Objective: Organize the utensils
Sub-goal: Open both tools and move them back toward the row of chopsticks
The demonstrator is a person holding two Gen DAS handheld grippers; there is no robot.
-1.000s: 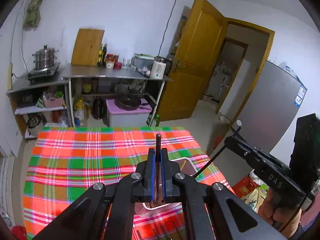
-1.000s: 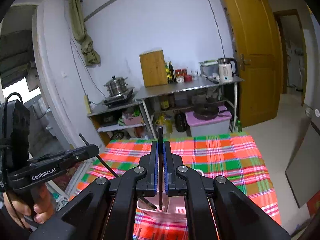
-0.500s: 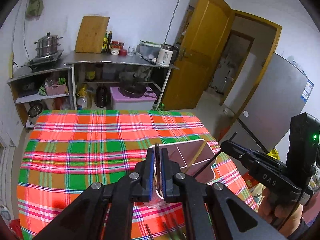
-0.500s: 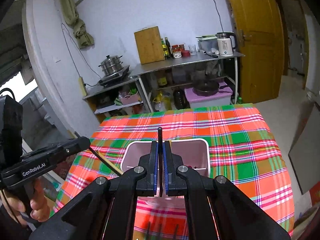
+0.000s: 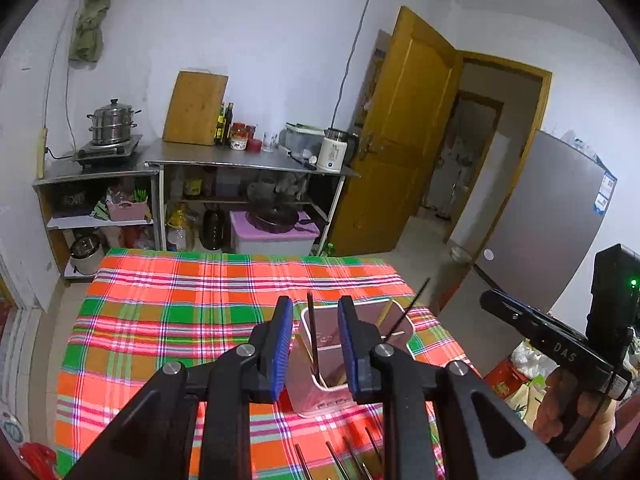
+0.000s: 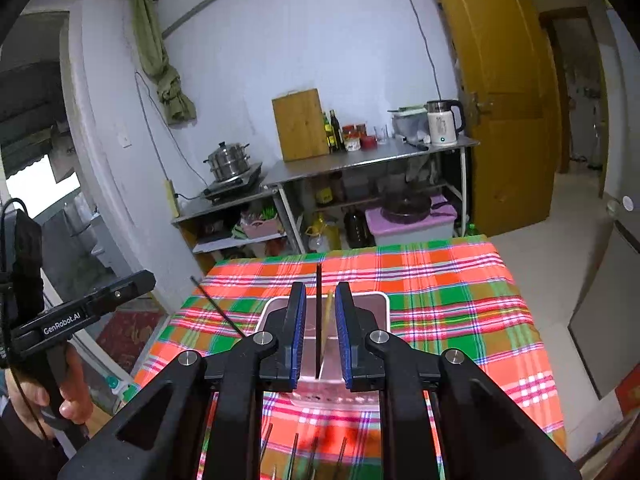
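Left wrist view: the right gripper [image 5: 490,300] at frame right; right wrist view: a wooden chopstick [image 6: 329,312] in the pink holder [image 6: 382,304] on the plaid tablecloth [image 6: 460,292]. Both jaws opening; a dark chopstick [image 5: 312,336] stands free between the left gripper [image 5: 313,350] pads, unpressed.

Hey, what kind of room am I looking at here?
Most likely a home kitchen that doubles as an eating area: a steamer pot on a small burner, a metal counter holding a cutting board and kettle, and a table with a plaid cloth.
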